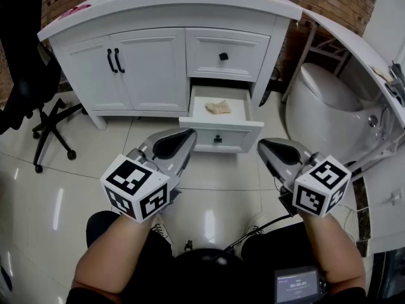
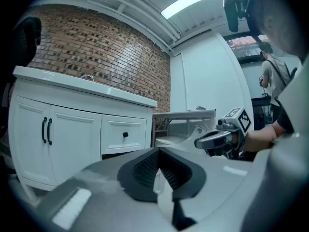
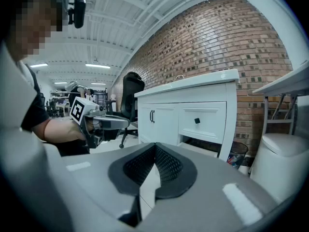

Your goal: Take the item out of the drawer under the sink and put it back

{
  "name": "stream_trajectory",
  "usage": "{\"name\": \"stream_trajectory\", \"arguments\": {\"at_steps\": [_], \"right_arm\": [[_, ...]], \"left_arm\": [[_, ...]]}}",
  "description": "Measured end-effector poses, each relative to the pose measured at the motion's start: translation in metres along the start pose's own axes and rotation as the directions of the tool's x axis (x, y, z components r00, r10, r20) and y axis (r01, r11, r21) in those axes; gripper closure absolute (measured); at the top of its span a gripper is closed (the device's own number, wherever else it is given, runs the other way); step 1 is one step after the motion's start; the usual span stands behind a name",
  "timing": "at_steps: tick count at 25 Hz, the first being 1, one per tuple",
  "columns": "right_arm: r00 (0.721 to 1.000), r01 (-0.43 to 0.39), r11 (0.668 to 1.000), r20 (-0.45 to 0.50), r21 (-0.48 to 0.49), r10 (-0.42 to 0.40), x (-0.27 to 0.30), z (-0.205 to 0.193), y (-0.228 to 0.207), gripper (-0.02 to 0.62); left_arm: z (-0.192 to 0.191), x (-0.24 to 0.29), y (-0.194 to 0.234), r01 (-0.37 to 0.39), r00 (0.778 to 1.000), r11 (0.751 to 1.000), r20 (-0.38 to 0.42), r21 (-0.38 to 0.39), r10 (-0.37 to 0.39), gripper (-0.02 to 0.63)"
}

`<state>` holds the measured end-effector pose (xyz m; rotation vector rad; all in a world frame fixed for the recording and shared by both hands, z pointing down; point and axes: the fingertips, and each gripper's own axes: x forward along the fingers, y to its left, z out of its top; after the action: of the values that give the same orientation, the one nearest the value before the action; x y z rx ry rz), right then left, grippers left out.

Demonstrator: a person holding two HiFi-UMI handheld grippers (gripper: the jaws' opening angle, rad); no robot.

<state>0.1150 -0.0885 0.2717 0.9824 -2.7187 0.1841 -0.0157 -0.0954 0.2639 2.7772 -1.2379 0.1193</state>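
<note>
The lower drawer (image 1: 221, 126) of the white sink cabinet (image 1: 158, 49) stands pulled open. A small tan, crumpled item (image 1: 219, 107) lies inside it. My left gripper (image 1: 190, 133) hangs low over the floor tiles, just short of the drawer front, shut and empty. My right gripper (image 1: 261, 145) hovers to the drawer's right, also shut with nothing in it. In the left gripper view the pads meet at the tip (image 2: 158, 151), and the right gripper (image 2: 217, 139) shows beyond. The right gripper view shows its jaws (image 3: 154, 146) closed, with the left gripper (image 3: 104, 123) opposite.
A black office chair (image 1: 25, 62) stands left of the cabinet. A white toilet (image 1: 323, 94) and a curved white counter (image 1: 361, 56) are at the right. The shut upper drawer (image 1: 224, 56) sits above the open one. Glossy floor tiles (image 1: 95, 151) lie in front.
</note>
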Motion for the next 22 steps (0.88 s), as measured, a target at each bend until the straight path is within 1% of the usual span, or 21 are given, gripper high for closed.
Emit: {"name": "stream_trajectory", "arguments": {"at_steps": [8,16,22], "right_arm": [[0.999,-0.034,0.999,0.017,0.034,0.033,0.009,0.005,0.004,0.588],[0.999,-0.027,0.989,0.024,0.146,0.023,0.026,0.001,-0.020,0.588],[1.000,-0.005,0.990,0.025,0.139,0.001,0.038,0.002,-0.034,0.588]], "left_arm": [[0.003,0.001,0.001,0.010,1.000,1.000,0.011,-0.007,-0.010,0.601],[0.001,0.010,0.010,0.017,1.000,1.000,-0.001,0.001,-0.017,0.601],[-0.005,0.026,0.027,0.021,1.000,1.000,-0.015,-0.001,-0.021,0.601]]}}
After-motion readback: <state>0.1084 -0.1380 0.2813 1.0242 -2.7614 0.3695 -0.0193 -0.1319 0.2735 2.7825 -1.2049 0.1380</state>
